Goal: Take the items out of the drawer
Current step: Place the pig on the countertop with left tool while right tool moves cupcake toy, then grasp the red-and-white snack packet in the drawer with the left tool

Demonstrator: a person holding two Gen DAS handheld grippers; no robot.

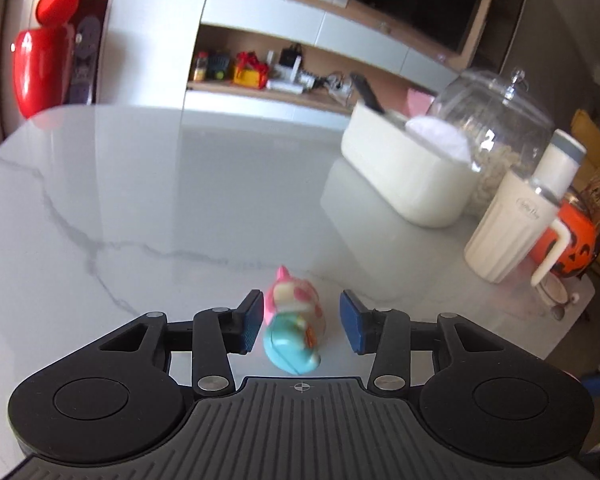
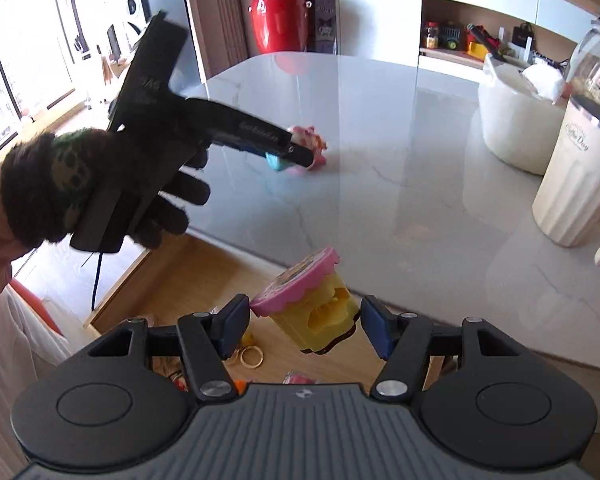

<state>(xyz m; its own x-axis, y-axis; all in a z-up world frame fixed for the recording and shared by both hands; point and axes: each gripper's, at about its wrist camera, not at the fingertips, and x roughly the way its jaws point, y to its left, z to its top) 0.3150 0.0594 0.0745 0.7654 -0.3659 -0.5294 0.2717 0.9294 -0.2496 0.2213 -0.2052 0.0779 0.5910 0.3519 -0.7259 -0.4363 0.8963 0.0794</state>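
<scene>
- The left gripper [image 1: 300,322], in a dark-gloved hand [image 2: 80,184], reaches over the marble table [image 1: 140,184]; its jaws stand wide around the pink-and-teal toy [image 1: 294,320], with the left pad [image 1: 252,320] just beside it and a gap at the right pad.
- The toy lies on the tabletop, with bare marble to its left and ahead.
- The open wooden drawer [image 2: 180,276] sits below the table's near edge, with gold rings [image 2: 252,356] and small items inside.
- The right gripper [image 2: 304,330] hangs over the drawer; whether its jaws grip the yellow-and-pink toy [image 2: 312,308] between them, I cannot tell.
- At the right edge crowd a white box [image 1: 404,172], glass jar [image 1: 496,120] and cream cup [image 1: 504,232].
</scene>
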